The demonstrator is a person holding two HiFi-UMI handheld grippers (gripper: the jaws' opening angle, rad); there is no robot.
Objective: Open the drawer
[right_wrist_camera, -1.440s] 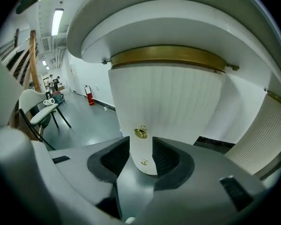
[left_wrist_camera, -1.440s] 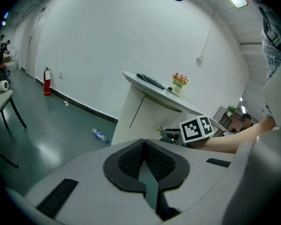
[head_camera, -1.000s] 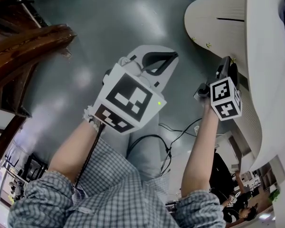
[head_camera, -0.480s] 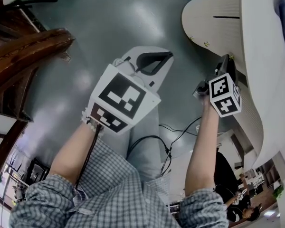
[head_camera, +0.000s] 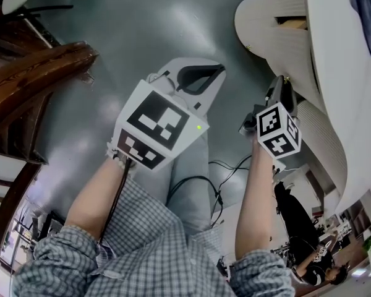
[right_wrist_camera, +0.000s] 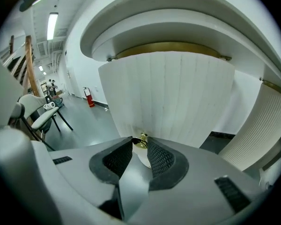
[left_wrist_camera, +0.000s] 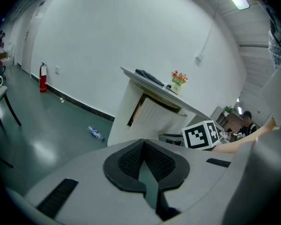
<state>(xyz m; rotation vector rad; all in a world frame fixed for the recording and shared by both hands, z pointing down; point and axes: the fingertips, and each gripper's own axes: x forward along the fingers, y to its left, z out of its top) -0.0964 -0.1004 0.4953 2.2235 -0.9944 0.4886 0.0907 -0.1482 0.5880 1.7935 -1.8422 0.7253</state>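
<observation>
A white ribbed, curved drawer front (right_wrist_camera: 168,93) fills the right gripper view and stands pulled out from the rounded white cabinet (head_camera: 266,17). A dark gap (head_camera: 294,22) shows at its top. My right gripper (right_wrist_camera: 140,146) has just been closing, and its pads now press on the drawer's small brass knob (right_wrist_camera: 141,140). In the head view the right gripper (head_camera: 278,91) sits against the drawer front (head_camera: 278,51). My left gripper (head_camera: 201,79) hangs over the floor, jaws together and empty. In the left gripper view its jaws (left_wrist_camera: 144,144) point toward the cabinet (left_wrist_camera: 152,118).
A wooden stair rail (head_camera: 37,60) runs along the left. A plastic bottle (left_wrist_camera: 96,133) lies on the grey floor, and cables (head_camera: 222,178) trail near my legs. A blue cloth (head_camera: 368,11) and flowers (left_wrist_camera: 179,78) sit on the countertop. A chair (right_wrist_camera: 42,116) stands farther off.
My right gripper has drawn back toward me with the knob, and the drawer has slid out, opening a gap at the cabinet. The left gripper has hardly moved.
</observation>
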